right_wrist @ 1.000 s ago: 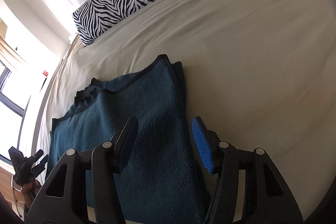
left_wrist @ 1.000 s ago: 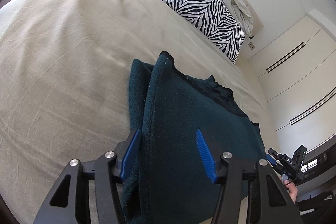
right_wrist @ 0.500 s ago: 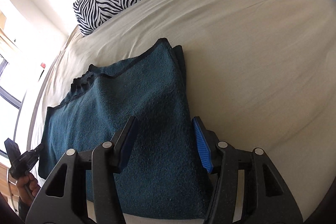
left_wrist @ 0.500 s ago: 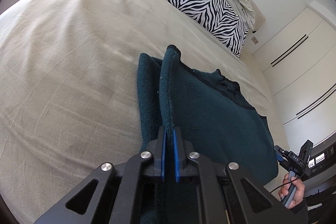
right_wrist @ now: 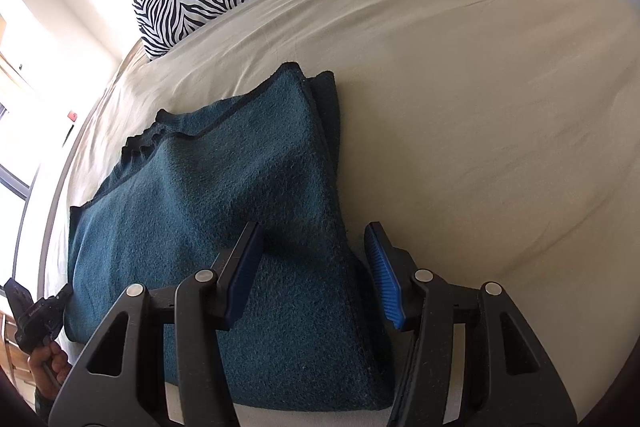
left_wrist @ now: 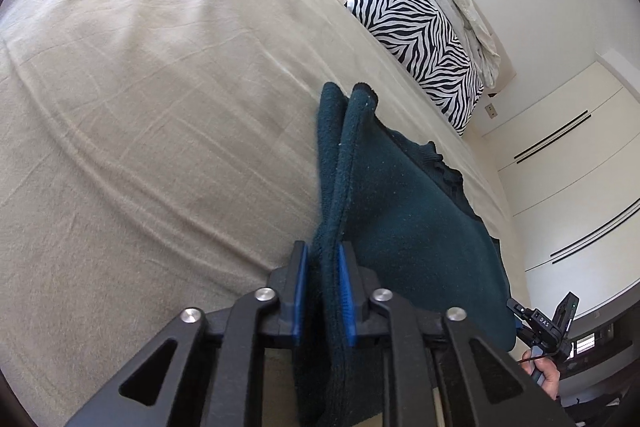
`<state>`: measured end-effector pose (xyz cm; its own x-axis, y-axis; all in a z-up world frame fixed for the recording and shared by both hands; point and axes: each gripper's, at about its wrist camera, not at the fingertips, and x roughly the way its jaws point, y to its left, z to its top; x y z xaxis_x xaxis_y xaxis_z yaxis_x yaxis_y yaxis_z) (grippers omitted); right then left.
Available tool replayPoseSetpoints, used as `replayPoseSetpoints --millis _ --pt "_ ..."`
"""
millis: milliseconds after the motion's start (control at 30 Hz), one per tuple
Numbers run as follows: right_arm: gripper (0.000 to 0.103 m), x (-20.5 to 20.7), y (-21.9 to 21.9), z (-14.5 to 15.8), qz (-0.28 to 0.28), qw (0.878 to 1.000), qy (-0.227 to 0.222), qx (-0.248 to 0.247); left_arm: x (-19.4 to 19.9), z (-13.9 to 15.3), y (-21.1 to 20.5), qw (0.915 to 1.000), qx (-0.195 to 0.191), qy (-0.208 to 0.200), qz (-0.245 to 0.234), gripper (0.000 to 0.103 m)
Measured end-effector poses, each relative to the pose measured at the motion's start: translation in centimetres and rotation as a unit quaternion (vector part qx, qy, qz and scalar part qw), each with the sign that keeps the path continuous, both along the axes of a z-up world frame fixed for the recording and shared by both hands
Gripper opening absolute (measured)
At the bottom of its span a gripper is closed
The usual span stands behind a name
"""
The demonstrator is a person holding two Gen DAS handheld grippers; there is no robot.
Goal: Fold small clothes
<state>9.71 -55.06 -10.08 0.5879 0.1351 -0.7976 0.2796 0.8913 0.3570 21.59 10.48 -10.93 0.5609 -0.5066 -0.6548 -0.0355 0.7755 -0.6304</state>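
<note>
Garment: teal fleece top, laid half-folded on bed, lower centre of frame.
Handling: judged soft, floppy, light; best gripped at doubled side edges.
Left claw: opening, fold between pads.
Right claw: held wide, straddling edge, nothing pinched.

Small white letters "DAS" on the black right gripper you hold, white lettering on the left gripper too blurred to read
</note>
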Motion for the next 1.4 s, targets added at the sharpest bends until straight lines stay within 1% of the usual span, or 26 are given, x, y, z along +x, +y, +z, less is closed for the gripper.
replayPoseSetpoints --millis 33,67,100,133,200,267,367,400,433,467,500,567,600,700,800,933,1033,1067,1133,1167,1200,1233,1300,1333,1367,1400 --pt "0.051 -0.2 -0.2 0.1 -0.004 1.0 0.0 -0.002 -0.2 0.2 0.1 1.0 -0.003 -0.001 0.003 0.027" --pt "0.051 -0.4 -0.4 0.1 -0.009 1.0 -0.001 0.0 -0.5 0.6 0.2 1.0 0.0 -0.005 0.007 0.031" --pt "0.051 -0.6 -0.7 0.2 -0.014 1.0 -0.002 0.003 -0.8 1.0 0.2 0.9999 0.007 -0.01 0.01 0.038" --pt "0.051 -0.9 -0.9 0.2 -0.019 1.0 -0.003 0.006 -1.2 1.4 0.1 0.9997 0.015 -0.016 0.012 0.04" --pt "0.051 -1.6 -1.3 0.3 -0.024 1.0 -0.008 0.011 -2.0 2.0 -0.5 0.9994 0.025 -0.026 0.002 0.041" --pt "0.051 -2.1 -1.4 0.2 -0.023 1.0 -0.008 0.015 -2.6 2.2 -1.6 0.9984 0.045 -0.031 -0.014 0.041" --pt "0.051 -2.7 -0.9 -0.1 -0.009 1.0 -0.007 0.014 -3.0 2.0 -2.9 0.9969 0.067 -0.03 -0.029 0.041" --pt "0.047 -2.8 -0.6 0.0 -0.003 1.0 -0.008 0.006 -3.0 1.7 -3.1 0.9969 0.068 -0.026 -0.031 0.041" --pt "0.04 -2.9 -0.3 0.1 0.001 1.0 -0.009 -0.006 -2.9 1.5 -3.2 0.9969 0.068 -0.022 -0.031 0.041" --pt "0.028 -2.9 0.0 0.1 0.006 1.0 -0.006 -0.016 -2.8 1.3 -3.2 0.9968 0.071 -0.018 -0.032 0.041" --pt "0.026 -2.9 0.1 0.1 0.01 1.0 -0.002 -0.02 -2.7 1.1 -3.3 0.9961 0.08 -0.012 -0.034 0.041" --pt "0.014 -3.0 0.0 0.1 0.008 1.0 -0.002 -0.024 -2.5 0.6 -3.3 0.9955 0.088 -0.004 -0.035 0.04" --pt "0.01 -3.1 -0.3 0.0 0.004 1.0 0.0 -0.024 -2.5 0.4 -3.2 0.9951 0.091 -0.002 -0.037 0.037" --pt "0.008 -3.6 -1.4 -0.1 -0.02 1.0 -0.004 0.004 -2.7 0.2 -3.2 0.994 0.102 0.0 -0.04 0.032" --pt "0.007 -4.3 -1.6 -0.2 -0.036 0.999 -0.01 0.009 -2.7 0.0 -3.2 0.9932 0.109 0.002 -0.041 0.029" --pt "0.007 -5.1 -1.7 -0.6 -0.057 0.998 -0.019 0.02 -2.6 -0.1 -3.3 0.9929 0.112 0.003 -0.041 0.029" --pt "0.01 -4.7 -1.7 -0.8 -0.046 0.998 -0.016 0.029 -2.7 0.6 -3.2 0.9921 0.119 0.0 -0.04 0.029" --pt "0.011 -4.5 -1.8 -0.5 -0.042 0.998 -0.015 0.034 -2.9 1.2 -3.2 0.9909 0.131 -0.005 -0.033 0.028" --pt "0.022 -4.0 -2.1 0.8 -0.034 0.999 -0.022 0.036 -3.4 3.3 -3.3 0.9874 0.153 -0.037 -0.017 0.027" --pt "0.041 -3.6 -2.4 1.6 -0.031 0.998 -0.034 0.035 -3.4 4.5 -3.7 0.9852 0.161 -0.055 -0.015 0.027" --pt "0.066 -3.1 -2.6 2.3 -0.034 0.998 -0.045 0.032 -3.1 5.5 -4.2 0.9828 0.168 -0.072 -0.021 0.027" --pt "0.07 -2.5 -2.8 3.1 -0.04 0.997 -0.059 0.029 -2.5 6.2 -4.9 0.9803 0.176 -0.085 -0.029 0.027" --pt "0.07 -0.5 -2.8 4.3 -0.029 0.996 -0.088 0.017 -0.7 7.1 -6.5 0.9767 0.182 -0.101 -0.05 0.03" --pt "0.068 1.2 -2.5 4.5 -0.018 0.996 -0.085 0.003 0.4 7.3 -7.2 0.9756 0.184 -0.106 -0.057 0.03" --pt "0.064 2.8 -2.3 4.3 -0.012 0.997 -0.074 -0.006 1.5 7.2 -8.0 0.9734 0.19 -0.111 -0.062 0.03" --pt "0.056 4.4 -2.1 4.0 -0.006 0.998 -0.067 -0.006 2.7 7.0 -8.6 0.9714 0.199 -0.111 -0.067 0.03"
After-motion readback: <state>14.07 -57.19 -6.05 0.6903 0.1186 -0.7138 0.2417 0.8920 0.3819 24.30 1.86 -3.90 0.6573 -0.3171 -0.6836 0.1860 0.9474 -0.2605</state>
